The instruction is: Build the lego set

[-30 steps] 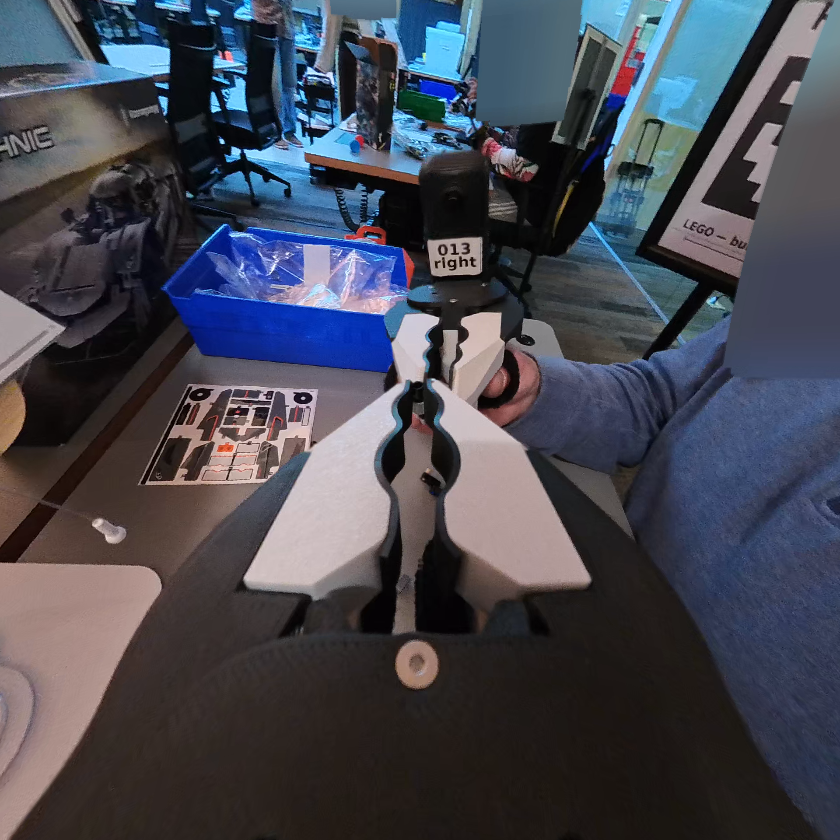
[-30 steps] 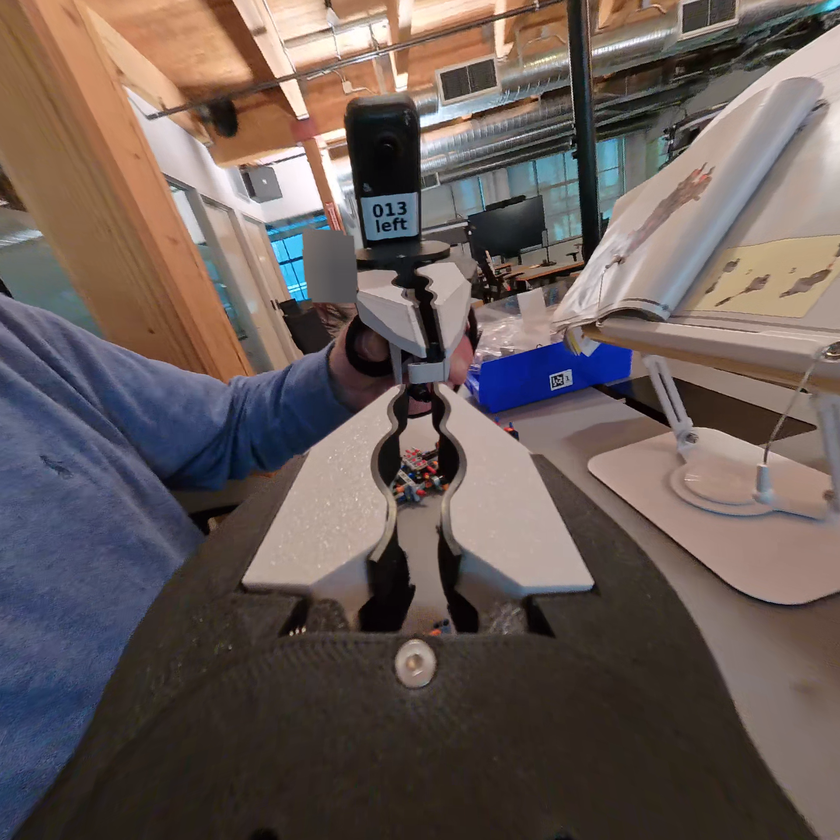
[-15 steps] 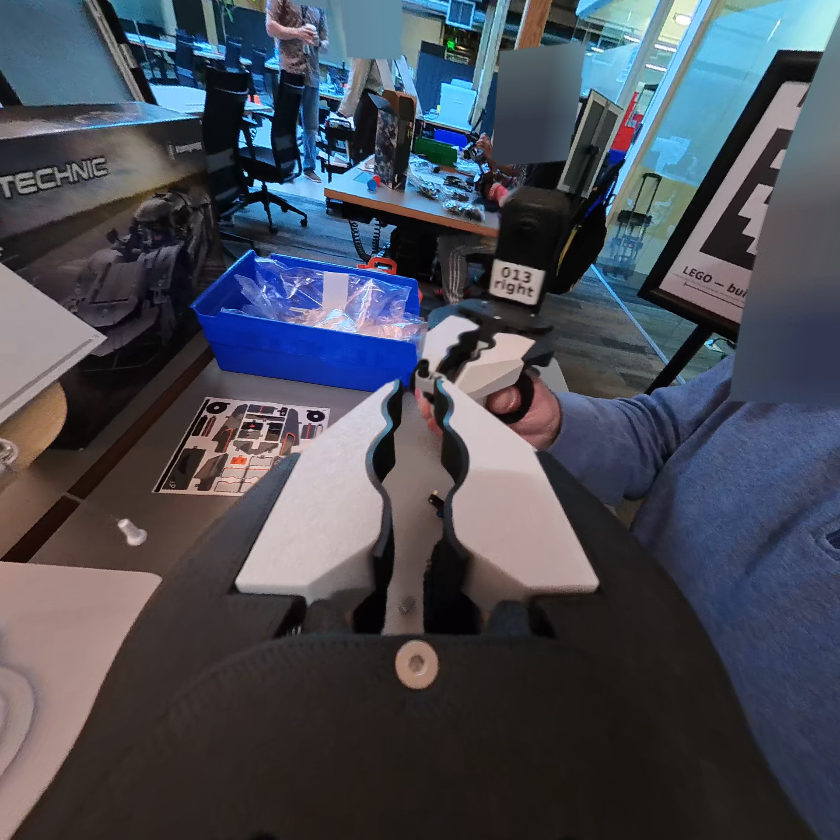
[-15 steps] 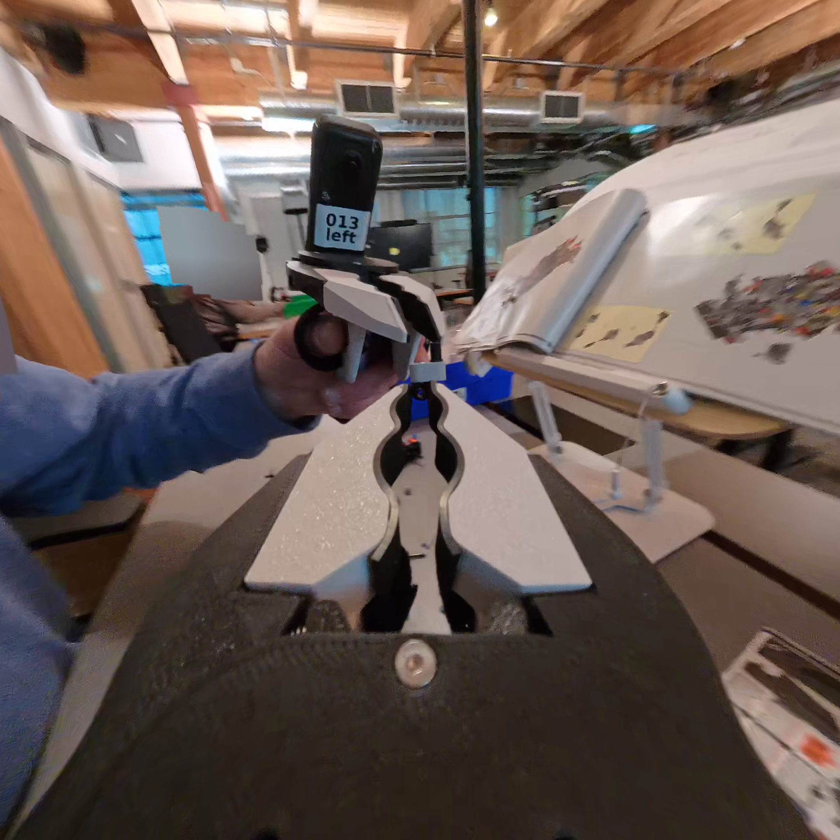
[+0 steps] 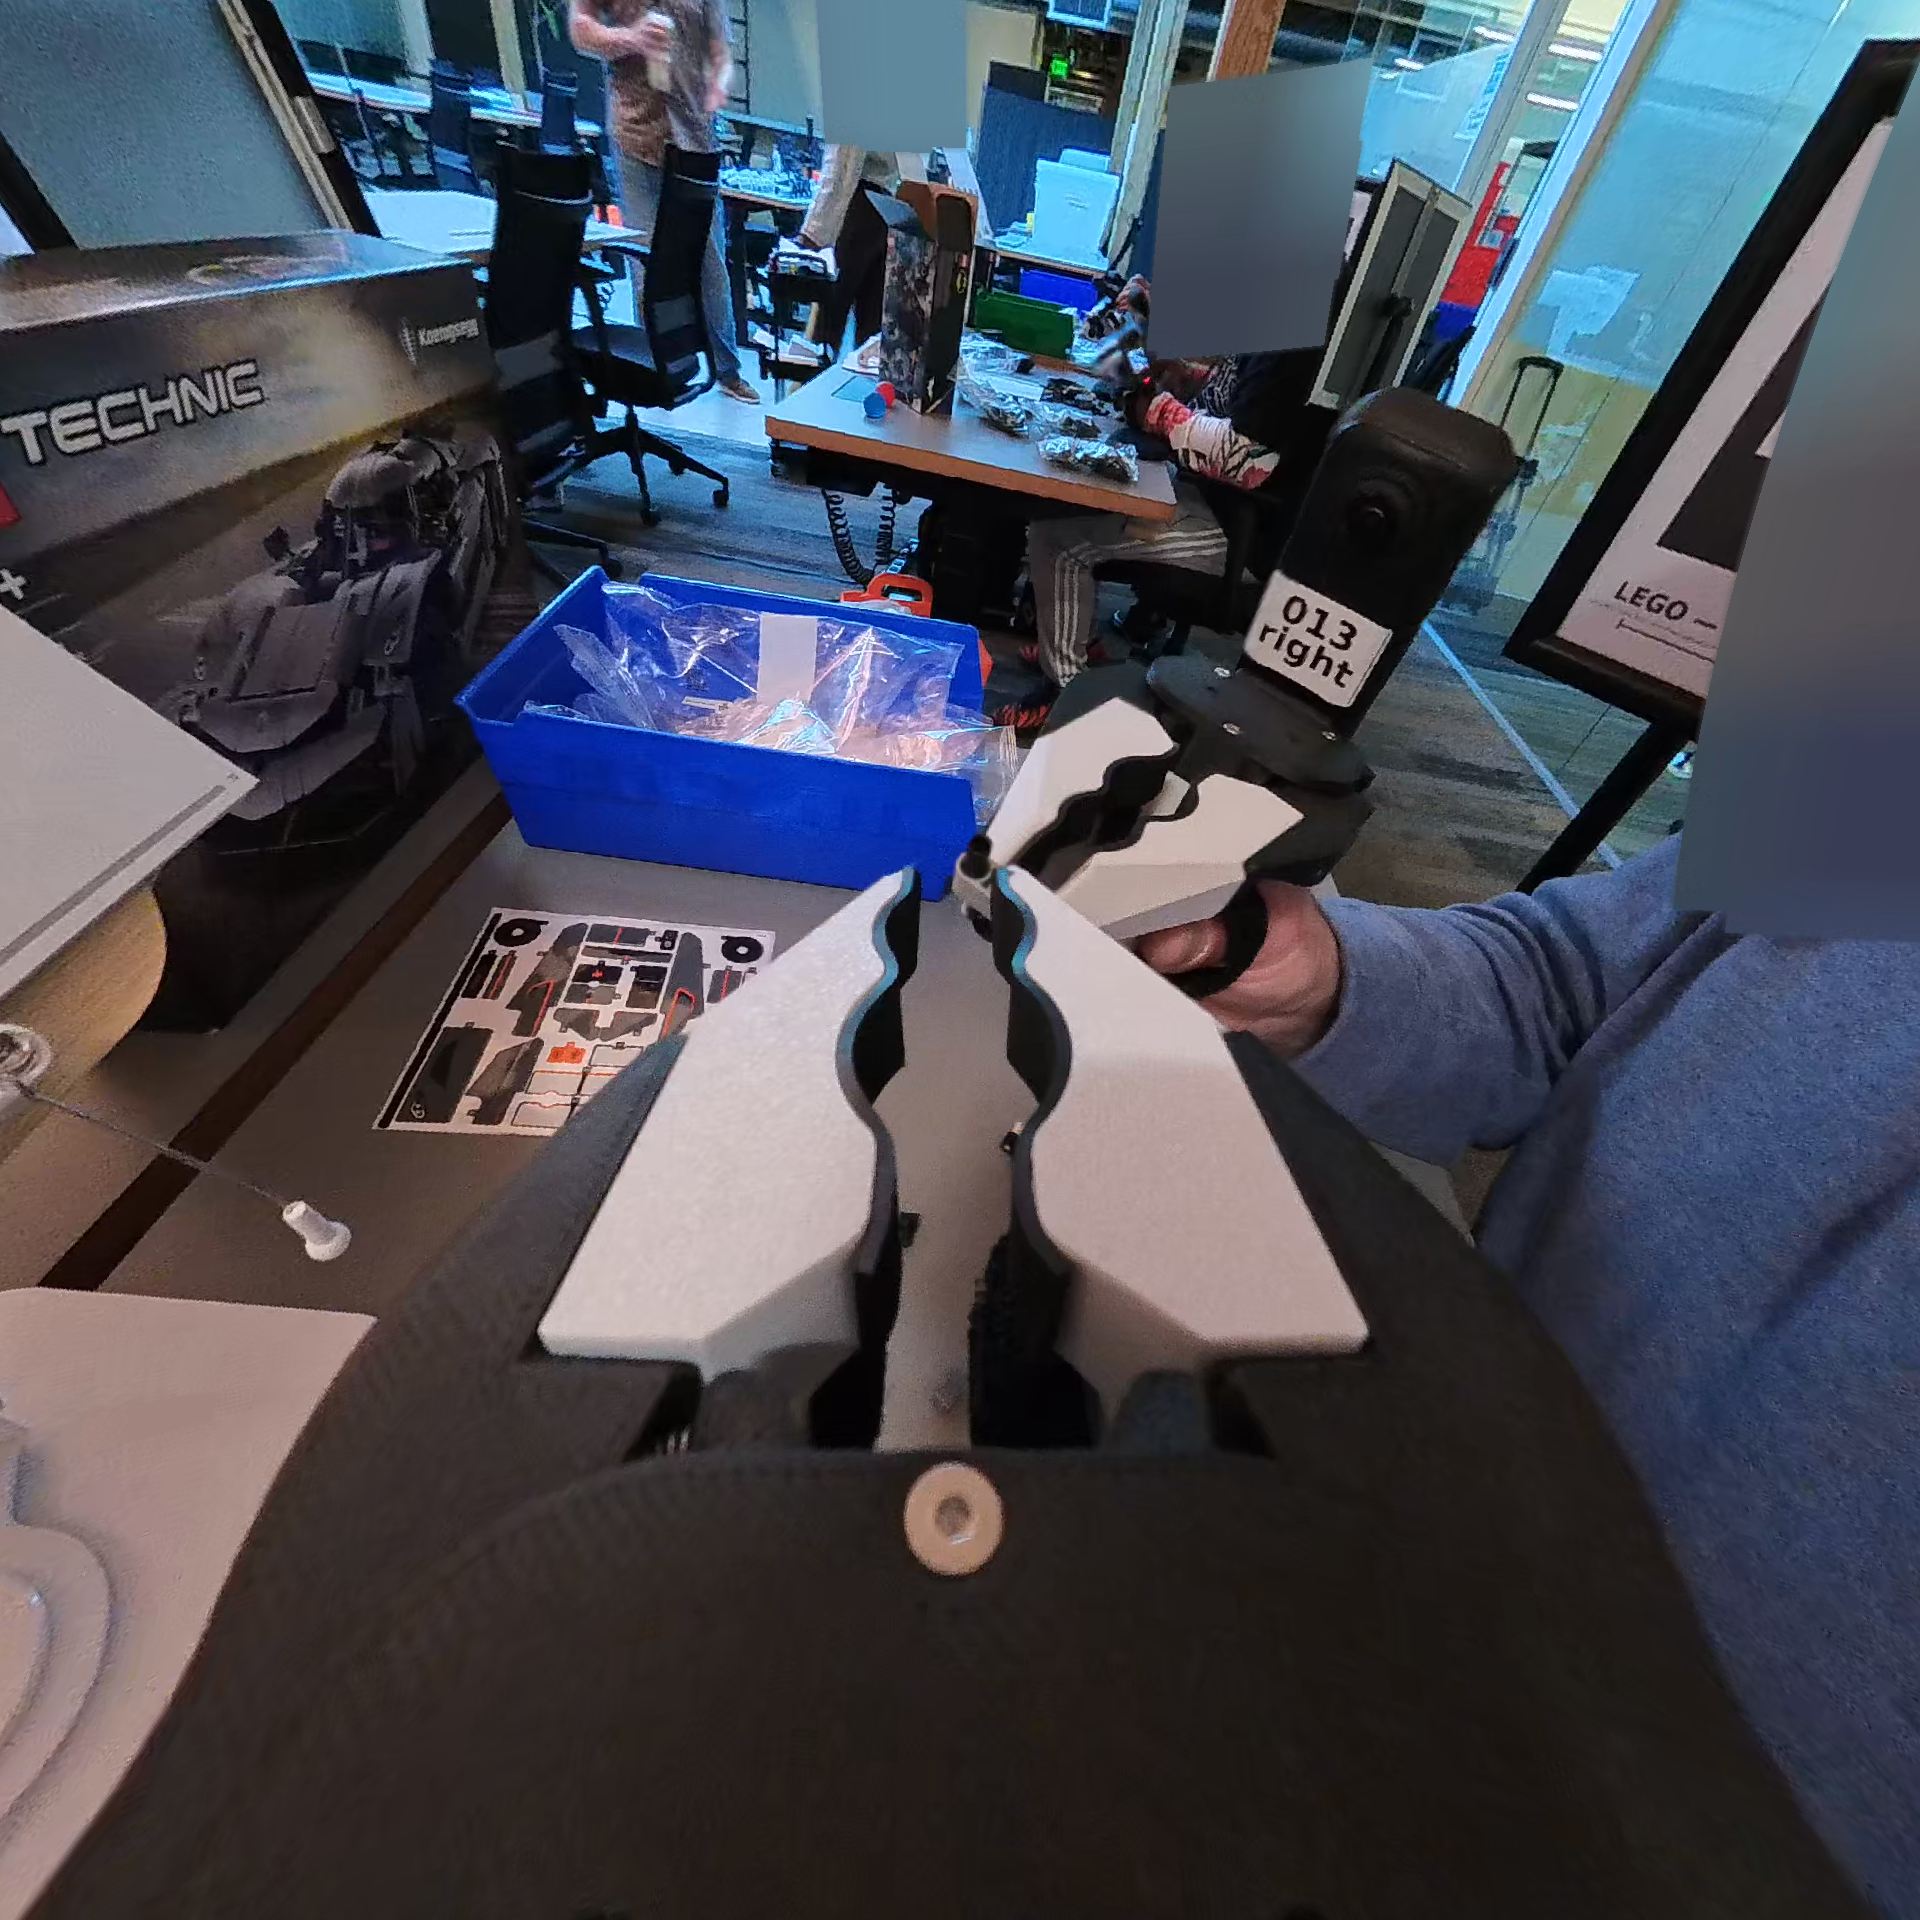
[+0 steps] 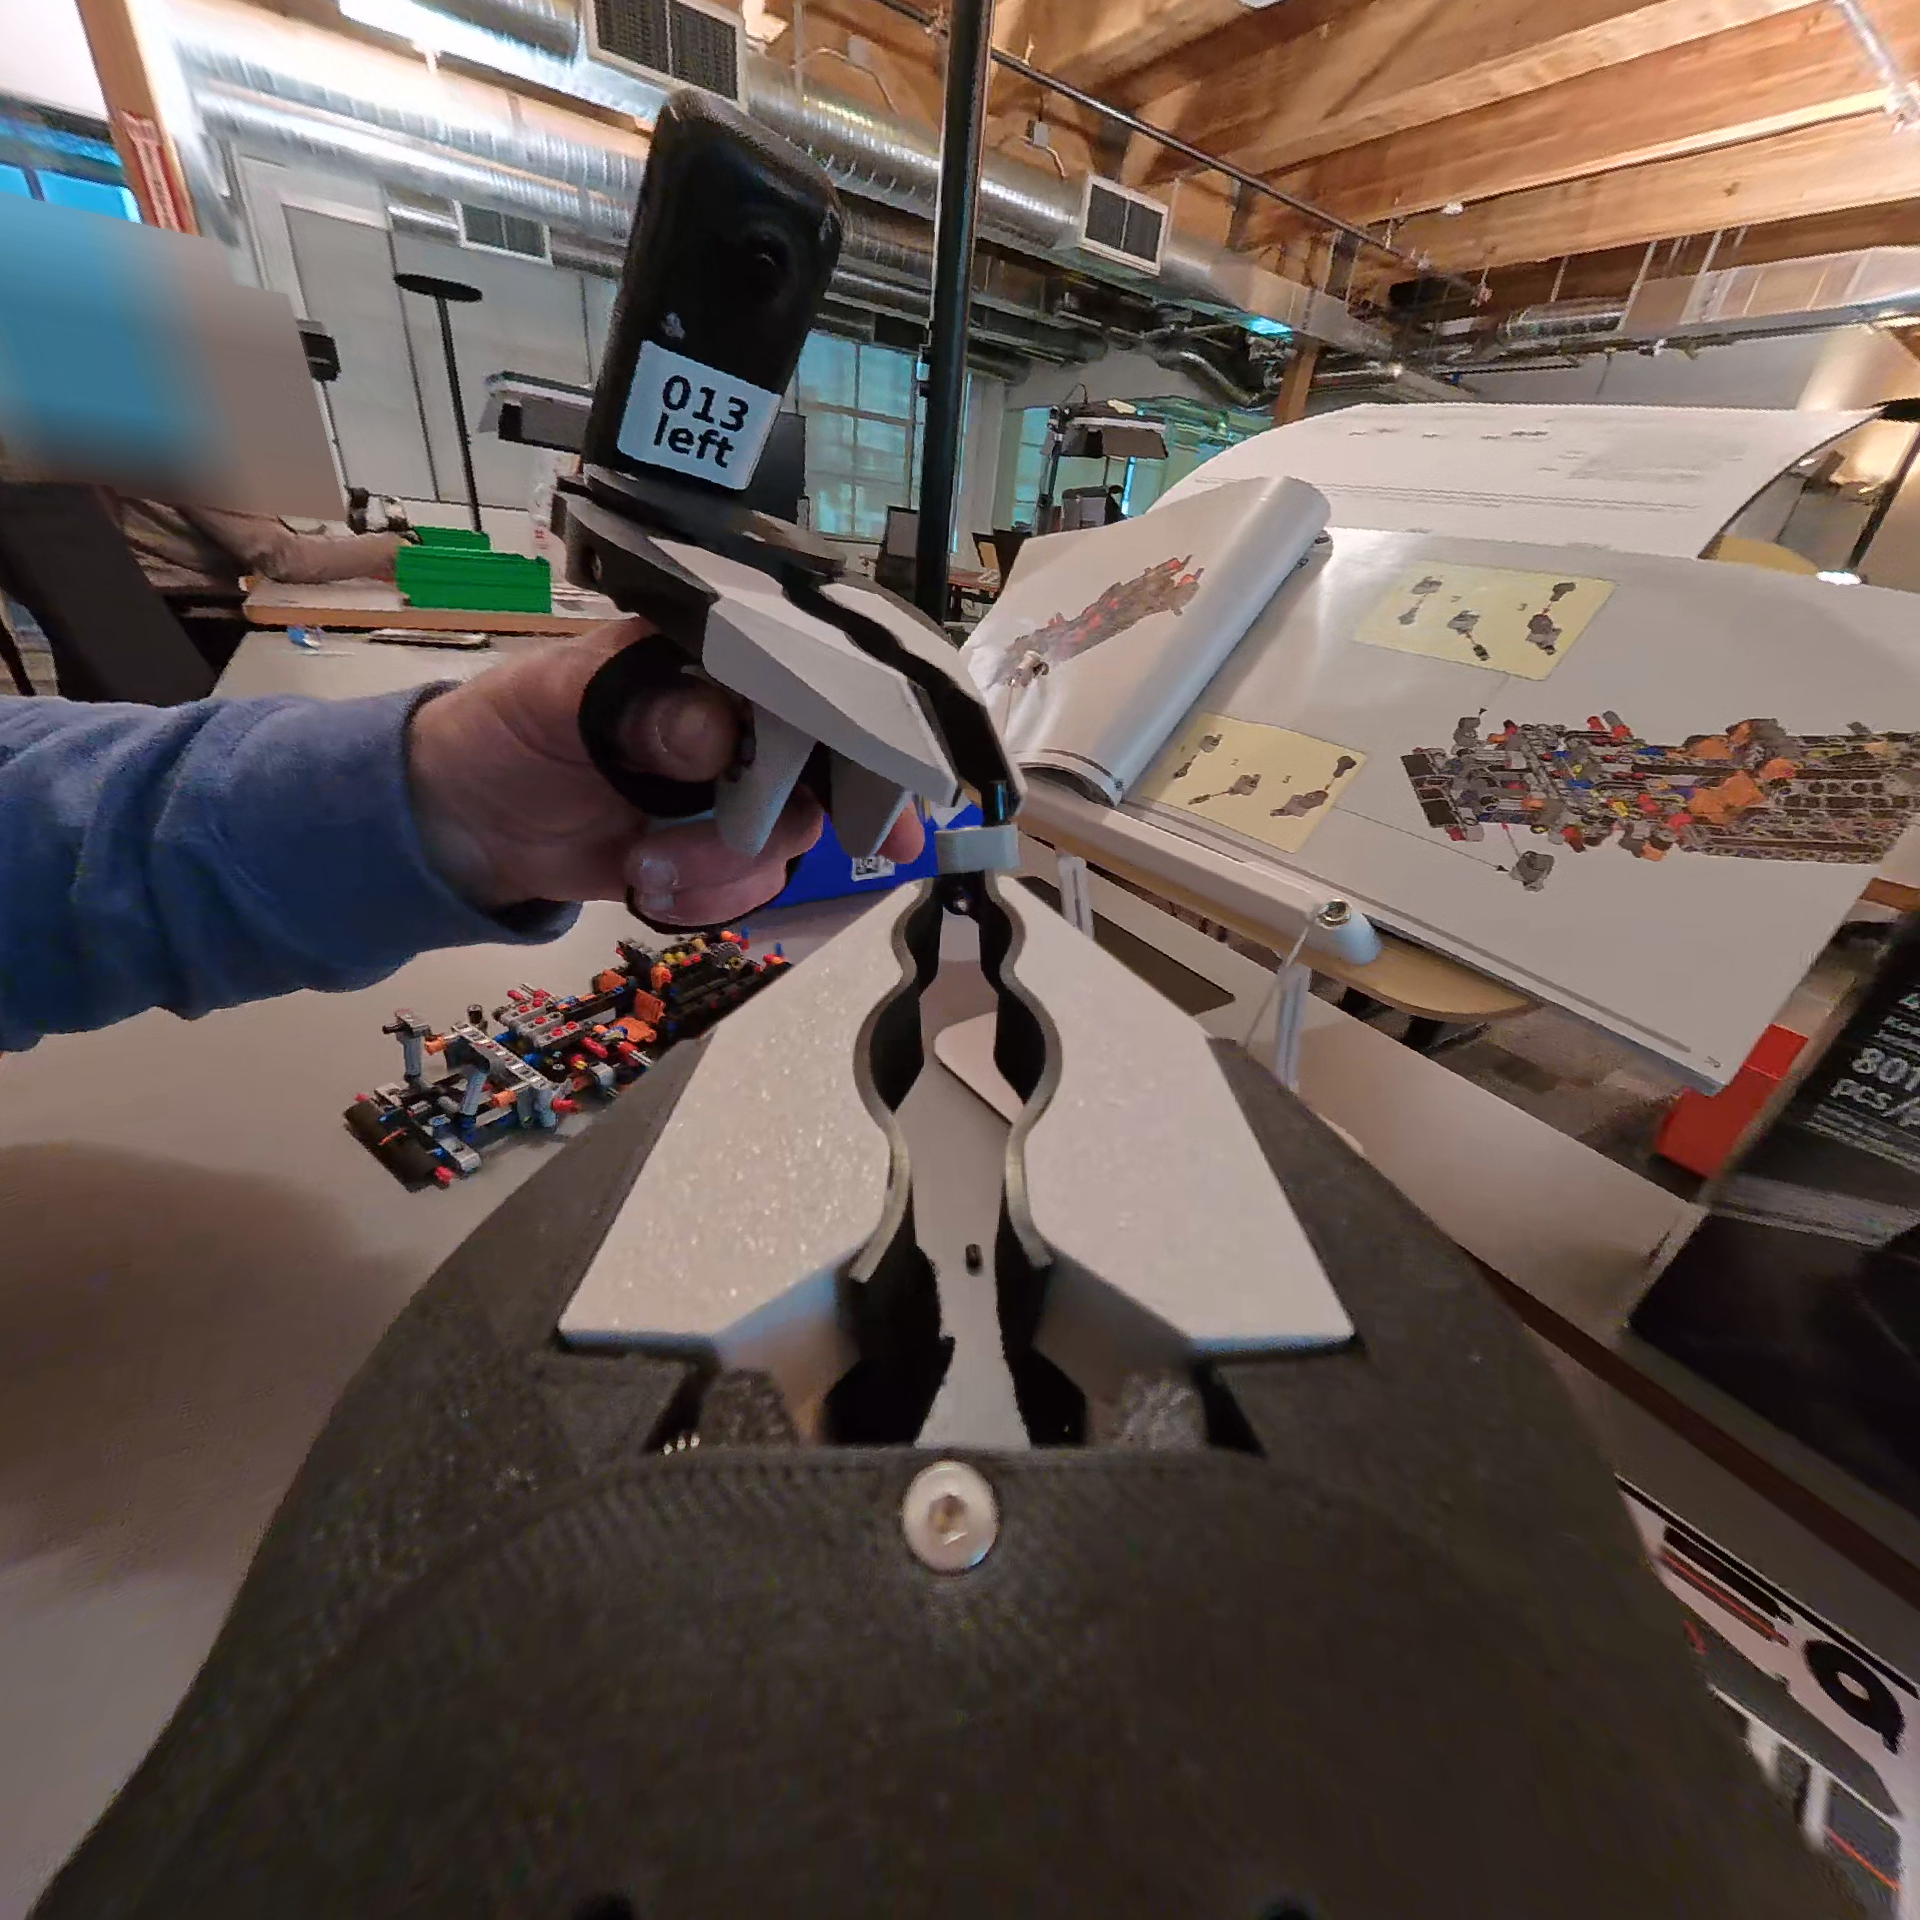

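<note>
My right gripper [image 6: 961, 896] is shut on a small grey lego piece [image 6: 977, 847] with a black pin, held in the air. In the left wrist view the same right gripper [image 5: 979, 878] holds the grey piece [image 5: 971, 891] just at the tips of my left gripper [image 5: 952, 902], which is open with the piece close to its right finger. In the right wrist view the left gripper [image 6: 995, 816] points down onto the piece from above. The part-built lego model [image 6: 561, 1039], black with orange and red parts, lies on the grey table [image 6: 208, 1299] to the left.
An open instruction book [image 6: 1507, 748] rests on a white stand at the right. A blue bin [image 5: 727, 800] of plastic bags, a sticker sheet [image 5: 582, 1018] and the dark set box [image 5: 239, 499] sit behind my left gripper. A person's blue sleeve [image 5: 1662, 1143] is at the right. The tips of both grippers are at nearly the same place.
My left gripper has opened from shut. The right gripper swung round to one side with the grey piece, and both views turned, bringing the model and the book pages into sight.
</note>
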The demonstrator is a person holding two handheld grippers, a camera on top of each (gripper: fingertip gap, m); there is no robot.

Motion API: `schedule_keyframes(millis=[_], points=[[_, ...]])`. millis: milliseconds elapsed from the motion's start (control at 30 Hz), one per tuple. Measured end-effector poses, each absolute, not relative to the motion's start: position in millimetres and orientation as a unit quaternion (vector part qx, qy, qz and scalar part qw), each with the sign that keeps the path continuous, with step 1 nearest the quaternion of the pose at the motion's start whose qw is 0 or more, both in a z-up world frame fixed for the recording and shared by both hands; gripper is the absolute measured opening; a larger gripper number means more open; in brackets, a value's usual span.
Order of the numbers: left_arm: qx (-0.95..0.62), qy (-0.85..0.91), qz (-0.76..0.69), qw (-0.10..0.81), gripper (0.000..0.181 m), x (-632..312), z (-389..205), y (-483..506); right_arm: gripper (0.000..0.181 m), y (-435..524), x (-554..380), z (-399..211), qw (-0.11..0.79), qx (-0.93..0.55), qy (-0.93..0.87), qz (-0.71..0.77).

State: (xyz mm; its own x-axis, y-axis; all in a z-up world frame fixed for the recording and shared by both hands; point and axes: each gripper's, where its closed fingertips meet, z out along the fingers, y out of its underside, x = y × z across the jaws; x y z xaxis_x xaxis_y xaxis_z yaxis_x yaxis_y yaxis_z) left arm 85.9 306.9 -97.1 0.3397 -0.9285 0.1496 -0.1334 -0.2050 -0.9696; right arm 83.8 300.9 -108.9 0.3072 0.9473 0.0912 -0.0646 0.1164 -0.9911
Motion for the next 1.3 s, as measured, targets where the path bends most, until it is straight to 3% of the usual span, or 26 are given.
schedule_keyframes(millis=[367, 700, 967, 1300], points=[[-0.599, 0.475, -0.462, 0.450, 0.008, 102.4, -90.9, 270.3, 0.004, 261.1, 86.6, -105.4, 0.387, -0.438, -0.432, 0.687], [-0.587, 0.493, -0.469, 0.438, 0.002, 109.5, -92.0, 254.8, 0.003, 245.8, 89.4, -100.7, 0.329, -0.393, -0.431, 0.743], [-0.643, 0.418, -0.415, 0.489, 0.001, 100.0, -91.8, 283.3, 0.017, 279.1, 86.2, -102.6, 0.444, -0.464, -0.393, 0.658], [-0.698, 0.317, -0.395, 0.506, 0.002, 88.0, -95.8, 311.9, 0.023, 302.5, 89.3, -108.1, 0.686, -0.503, -0.470, 0.237]])
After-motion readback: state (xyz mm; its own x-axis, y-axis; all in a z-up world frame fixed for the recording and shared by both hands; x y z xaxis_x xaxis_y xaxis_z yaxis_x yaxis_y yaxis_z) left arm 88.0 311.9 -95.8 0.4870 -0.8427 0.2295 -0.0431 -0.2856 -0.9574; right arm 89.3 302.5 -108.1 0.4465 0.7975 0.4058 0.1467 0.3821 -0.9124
